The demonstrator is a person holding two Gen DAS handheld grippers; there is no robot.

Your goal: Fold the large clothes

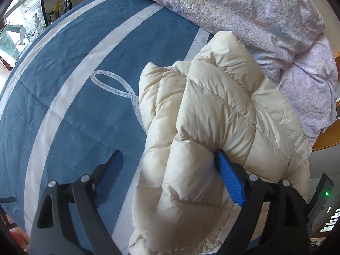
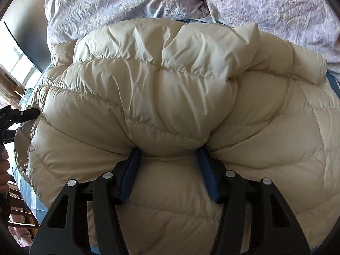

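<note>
Right now the cream quilted puffer jacket lies bunched and part-folded on the blue bedcover with white stripes, its long axis running roughly away from both sets of jaws toward the crumpled lilac patterned duvet heaped just beyond it. In the right wrist view the right gripper sits dead centre on the jacket, jaws about half apart with a fat roll of padding bulging up from between them; both blue pads press into that roll, so it reads as a grip on a thick fold, not free air. In the left wrist view the left gripper stands wide apart at the jacket's edge: one blue pad touches the underside of a puffy fold, the opposite pad is out over bare bedcover, apart from the cloth, so nothing is pinched there. Jacket bulk lies ahead and to that touching-pad side of the left jaws. The right hand is the nearer one, already on the fabric. Judgement: the next fold turns on carrying the gripped roll along the long axis while the left closes on its edge.
</note>
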